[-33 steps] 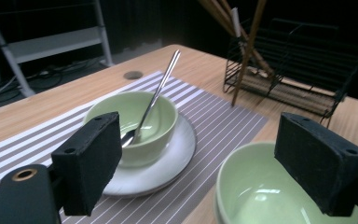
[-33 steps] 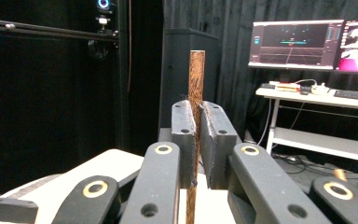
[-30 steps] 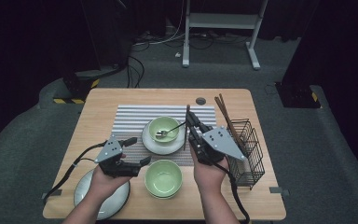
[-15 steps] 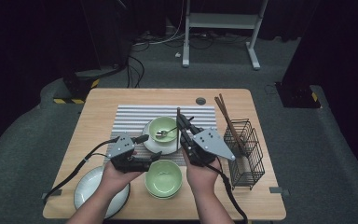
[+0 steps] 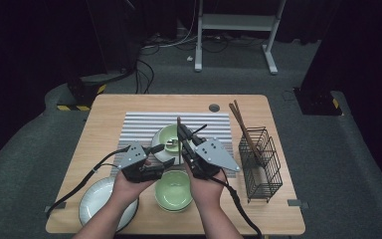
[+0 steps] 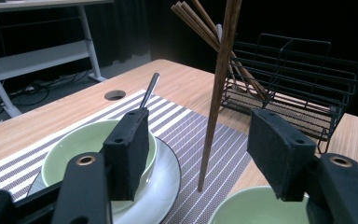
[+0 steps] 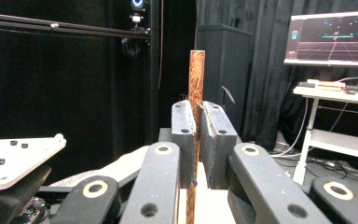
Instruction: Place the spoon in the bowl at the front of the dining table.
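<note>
My left gripper has been closing its jaws around the chopstick, not yet touching, while my right gripper is clamping it upright for handover.

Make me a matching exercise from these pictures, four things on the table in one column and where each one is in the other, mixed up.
Things:
1. chopstick
2. spoon
3. rack
4. white plate

Places:
A. near left corner of the table
B. right side of the table, holding chopsticks
C. in the far green bowl
D. clamped upright in the right tool

Pairs: 1-D, 2-C, 3-B, 4-A
</note>
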Available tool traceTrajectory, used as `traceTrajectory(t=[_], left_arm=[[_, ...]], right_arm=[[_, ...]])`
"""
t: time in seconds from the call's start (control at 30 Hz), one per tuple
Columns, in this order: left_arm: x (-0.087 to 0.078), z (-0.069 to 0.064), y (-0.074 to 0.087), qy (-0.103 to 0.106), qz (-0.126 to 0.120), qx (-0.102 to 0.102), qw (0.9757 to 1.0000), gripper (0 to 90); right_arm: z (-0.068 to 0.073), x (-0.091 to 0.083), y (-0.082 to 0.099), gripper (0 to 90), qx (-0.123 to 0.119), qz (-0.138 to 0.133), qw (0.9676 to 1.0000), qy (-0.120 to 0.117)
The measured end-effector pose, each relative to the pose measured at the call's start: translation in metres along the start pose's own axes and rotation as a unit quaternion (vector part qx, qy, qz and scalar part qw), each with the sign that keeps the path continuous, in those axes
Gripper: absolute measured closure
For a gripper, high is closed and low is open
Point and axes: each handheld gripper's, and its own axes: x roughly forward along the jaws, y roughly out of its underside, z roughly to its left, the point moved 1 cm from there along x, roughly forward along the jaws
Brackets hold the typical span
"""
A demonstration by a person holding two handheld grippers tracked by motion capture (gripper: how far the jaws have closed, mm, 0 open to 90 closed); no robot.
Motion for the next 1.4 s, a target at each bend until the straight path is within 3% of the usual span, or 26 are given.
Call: traceTrajectory(t=[0.73,1.23,1.4], left_arm=[[-0.014,0.01,0.014,-0.008,0.0,-0.011,0.9999,47.9],[-0.013,0.014,0.02,-0.018,-0.002,-0.016,0.9997,66.7],[-0.011,0.015,0.023,-0.023,0.004,-0.007,0.9997,72.2]], right_arm=[[0.024,0.008,0.001,84.2,0.005,0.0,0.9994,-0.033],[0.03,0.011,-0.002,84.2,0.013,-0.004,0.9989,-0.045],[0.03,0.011,-0.002,84.2,0.019,-0.005,0.9987,-0.048]])
